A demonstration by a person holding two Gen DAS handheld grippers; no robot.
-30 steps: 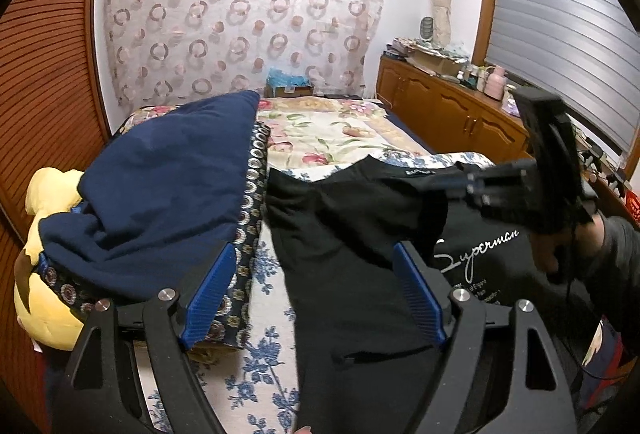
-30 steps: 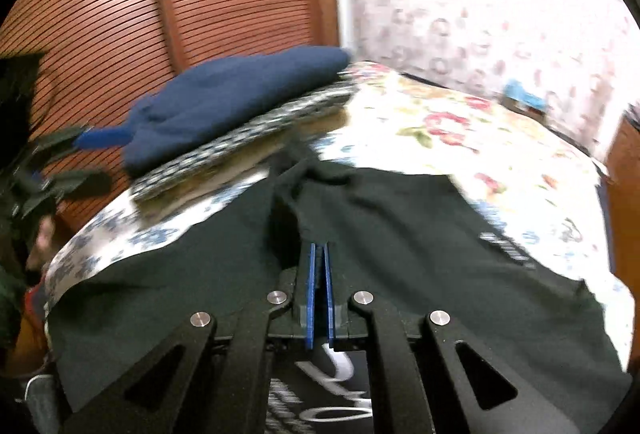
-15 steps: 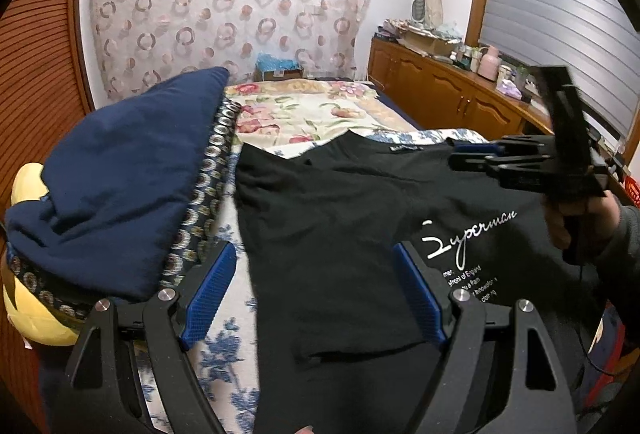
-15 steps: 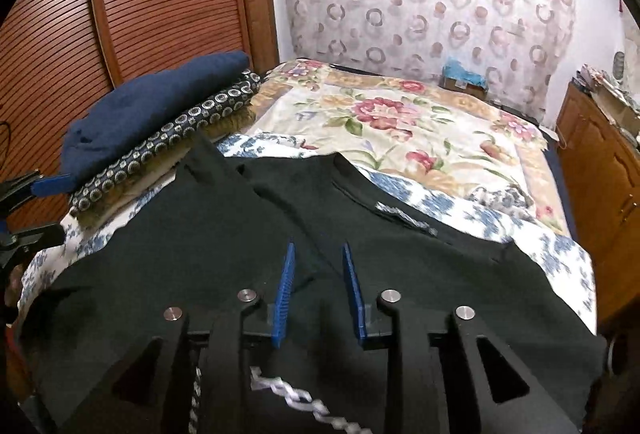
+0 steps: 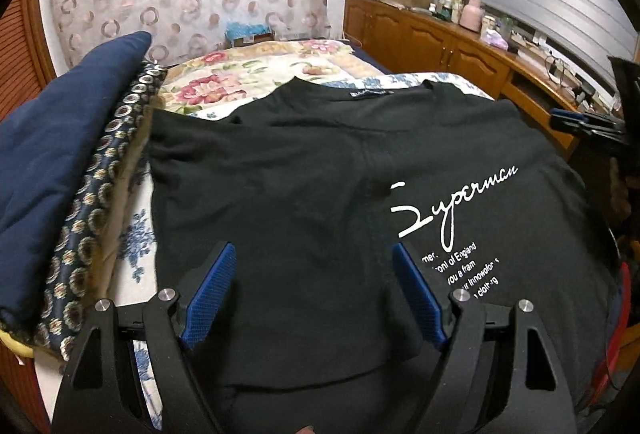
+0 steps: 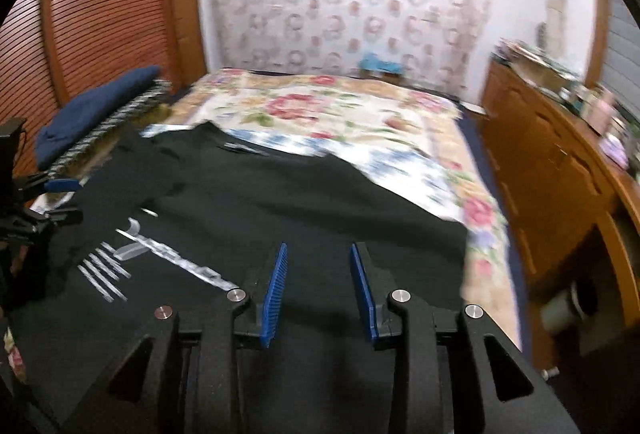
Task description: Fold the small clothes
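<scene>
**On the flowered bed, a black T-shirt lies ready for its first fold**

Across the near end of the bed, the black T-shirt lies spread flat, printed side up, collar toward the far curtain, its left edge just beside a stack of folded dark clothes. The left gripper hovers over the shirt's lower half with jaws wide and nothing between them. The right gripper, whose jaws have just been opening, stands at a narrow gap above the shirt's right side, also empty. The spreading step looks finished; folding proper has not begun. The next move likely calls for each gripper to drop to a shirt edge, pinch the cloth and carry one side over toward the middle.
</scene>
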